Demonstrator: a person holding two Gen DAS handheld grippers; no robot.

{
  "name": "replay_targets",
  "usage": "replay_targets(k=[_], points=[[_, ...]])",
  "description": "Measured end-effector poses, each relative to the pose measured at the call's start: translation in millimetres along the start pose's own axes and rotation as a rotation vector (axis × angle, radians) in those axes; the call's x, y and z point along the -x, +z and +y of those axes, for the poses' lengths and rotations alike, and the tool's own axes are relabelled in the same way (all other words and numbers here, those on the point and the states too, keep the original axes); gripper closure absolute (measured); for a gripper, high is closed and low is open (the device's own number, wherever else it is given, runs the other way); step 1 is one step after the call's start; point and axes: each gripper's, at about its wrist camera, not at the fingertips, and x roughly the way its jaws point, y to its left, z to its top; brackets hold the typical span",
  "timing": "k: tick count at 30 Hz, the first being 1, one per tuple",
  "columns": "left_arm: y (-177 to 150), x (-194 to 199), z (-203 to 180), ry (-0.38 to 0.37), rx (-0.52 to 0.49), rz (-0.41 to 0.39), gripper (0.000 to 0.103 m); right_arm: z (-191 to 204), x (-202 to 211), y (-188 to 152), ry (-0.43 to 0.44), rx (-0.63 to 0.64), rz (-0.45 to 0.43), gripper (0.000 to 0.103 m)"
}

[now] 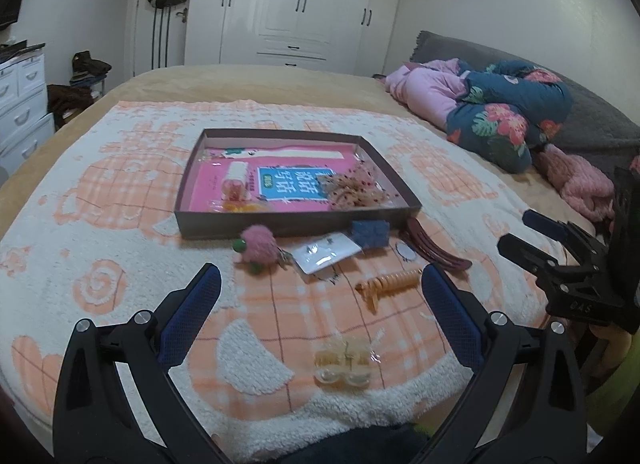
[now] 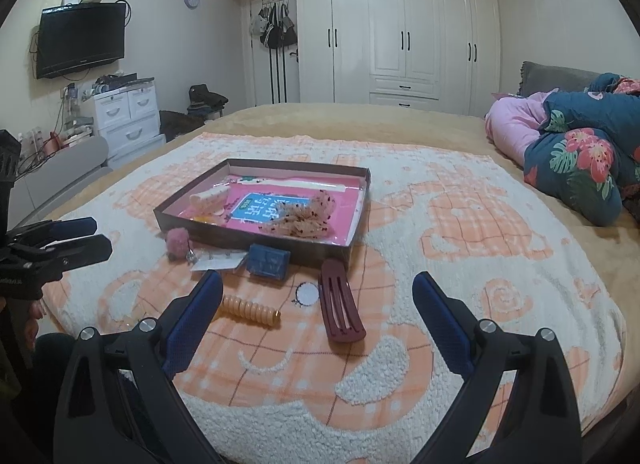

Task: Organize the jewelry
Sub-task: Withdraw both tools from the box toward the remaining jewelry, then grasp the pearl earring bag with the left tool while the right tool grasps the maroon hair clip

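A shallow brown box (image 1: 280, 224) (image 2: 320, 250) with a pink lining sits on the blanket and holds a lace scrunchie (image 1: 352, 186) (image 2: 298, 216), a white clip (image 1: 236, 174) and a yellow piece. In front of it lie a pink pompom (image 1: 260, 248) (image 2: 177, 242), a white earring card (image 1: 326, 256), a blue pad (image 1: 370, 232) (image 2: 268, 262), a maroon hair clip (image 2: 340, 312) (image 1: 436, 252), an orange spiral tie (image 1: 390, 284) (image 2: 250, 310) and a clear earring packet (image 1: 344, 364). My left gripper (image 1: 320, 292) is open above the packet. My right gripper (image 2: 318, 304) is open around the maroon clip's area, above it.
The white and orange blanket (image 2: 460, 264) covers a tan bed. A floral quilt and pink clothes (image 1: 500, 112) lie at the right. A white wardrobe (image 2: 400, 24) stands behind; drawers (image 2: 126, 116) and a TV are at the left.
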Motion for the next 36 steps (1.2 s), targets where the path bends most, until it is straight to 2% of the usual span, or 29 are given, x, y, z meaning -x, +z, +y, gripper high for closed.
replay_targets(k=[7,16,25,26,29,30,34,36], points=[[-13.9,-7.3,-5.1,-0.029,-0.021,0.058,0.011,-3.9,-3.8,-7.0,-0.004,-0.008,0.014,0.01],[-30.4,-28.1,-14.6,-0.07,-0.056,0.174,0.011,-10.4,-13.8,-13.7,-0.016,-0.019,0.046,0.01],[-40.7,-51.3,-21.3,-0.112,-0.063,0.273,0.011,-14.0,-48.4,-25.0,-0.045,0.01,0.136,0.01],[-42.5,-54.3,-22.2,-0.117,-0.064,0.288,0.013,-14.7,-53.1,-26.6,-0.049,0.013,0.147,0.01],[-48.1,-63.2,-24.1,-0.123,-0.067,0.323,0.029,-18.4,-68.4,-31.1,-0.062,0.015,0.178,0.011],[-50.1,-66.5,-24.4,-0.119,-0.069,0.331,0.031,-19.8,-72.8,-32.2,-0.067,0.013,0.189,0.012],[-50.4,-69.6,-21.1,-0.11,-0.059,0.332,0.042,-26.1,-93.6,-35.8,-0.061,-0.005,0.235,0.022],[-51.0,-70.7,-17.7,-0.106,-0.049,0.333,0.056,-28.5,-104.0,-37.8,-0.053,-0.011,0.254,0.028]])
